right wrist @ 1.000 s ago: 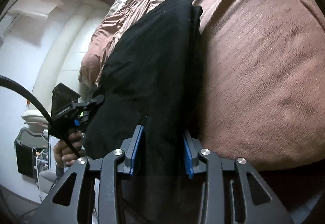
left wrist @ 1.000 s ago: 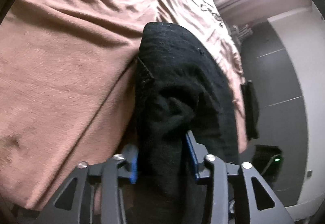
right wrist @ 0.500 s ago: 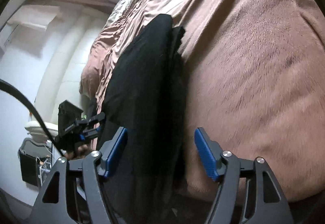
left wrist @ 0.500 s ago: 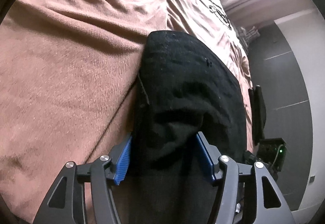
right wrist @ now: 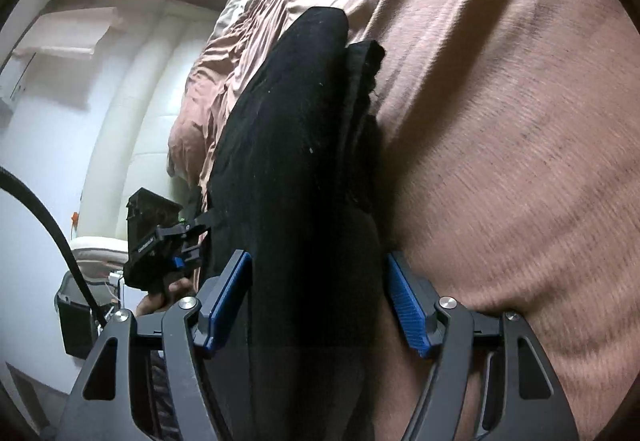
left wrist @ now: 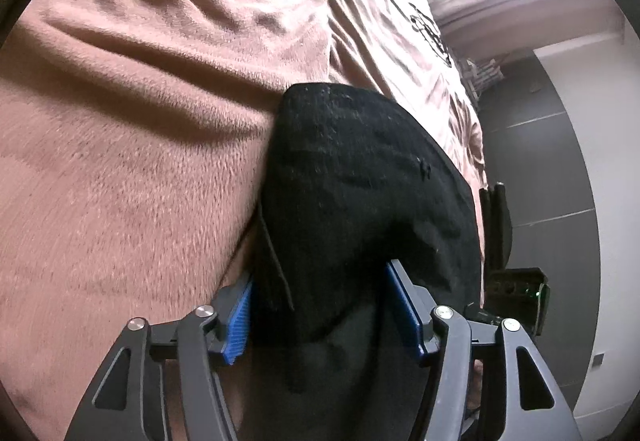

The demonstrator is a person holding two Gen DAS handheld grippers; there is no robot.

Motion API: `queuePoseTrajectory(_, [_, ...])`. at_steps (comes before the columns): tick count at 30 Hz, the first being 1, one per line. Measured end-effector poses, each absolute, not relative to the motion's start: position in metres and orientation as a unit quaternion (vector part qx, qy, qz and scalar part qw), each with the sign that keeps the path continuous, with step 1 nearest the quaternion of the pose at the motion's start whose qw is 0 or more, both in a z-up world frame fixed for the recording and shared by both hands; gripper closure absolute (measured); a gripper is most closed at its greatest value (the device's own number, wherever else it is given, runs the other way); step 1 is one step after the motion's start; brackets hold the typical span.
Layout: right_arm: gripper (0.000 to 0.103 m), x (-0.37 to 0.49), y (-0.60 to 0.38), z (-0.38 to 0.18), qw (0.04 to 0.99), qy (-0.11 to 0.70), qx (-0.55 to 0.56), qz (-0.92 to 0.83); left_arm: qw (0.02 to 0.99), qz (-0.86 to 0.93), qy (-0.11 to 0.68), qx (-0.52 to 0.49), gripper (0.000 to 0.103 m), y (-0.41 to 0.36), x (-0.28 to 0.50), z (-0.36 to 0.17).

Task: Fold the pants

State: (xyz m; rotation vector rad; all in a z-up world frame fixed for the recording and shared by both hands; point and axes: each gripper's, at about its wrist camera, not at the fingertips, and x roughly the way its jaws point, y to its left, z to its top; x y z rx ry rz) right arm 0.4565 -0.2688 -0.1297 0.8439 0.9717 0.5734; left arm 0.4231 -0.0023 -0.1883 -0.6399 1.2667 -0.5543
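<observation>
While both grippers sit at the near end of the pants:
pants: black, folded long, lying on the brown blanket.
left gripper: jaws just spread wider, cloth loose between the pads.
right gripper: let go too, way wider than a second ago, cloth between the pads.

Both views look forward and downward from behind their own gripper's fingers, very near the bed. The left wrist view faces along the black pants over the brown blanket toward a bright window. The right wrist view faces the same pants and blanket, with the left gripper at its left.
</observation>
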Motion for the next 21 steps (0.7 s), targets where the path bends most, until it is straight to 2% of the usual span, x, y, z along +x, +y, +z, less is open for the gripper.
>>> queuePoseTrajectory(4, [0.037,0.468,-0.267,-0.131,0.759,0.45,0.385,0.271,0.723,-0.252,0.574,-0.292,0.04,-0.003,0.431,-0.189])
queuePoseTrajectory(6, [0.042,0.473,-0.264,-0.132,0.761,0.454,0.376,0.271,0.725,-0.251,0.573,-0.286,0.041,-0.006,0.436,-0.189])
queuePoseTrajectory(13, [0.069,0.463,-0.267,-0.13,0.766,0.454,0.368,0.267,0.722,-0.246,0.59,-0.264,0.047,-0.015,0.441,-0.189])
queuePoseTrajectory(17, [0.07,0.469,-0.265,-0.128,0.763,0.457,0.367,0.272,0.717,-0.255,0.585,-0.28,0.047,-0.01,0.442,-0.185])
queuePoseTrajectory(21, [0.066,0.472,-0.268,-0.13,0.758,0.46,0.372,0.275,0.712,-0.246,0.581,-0.307,0.044,-0.005,0.449,-0.19])
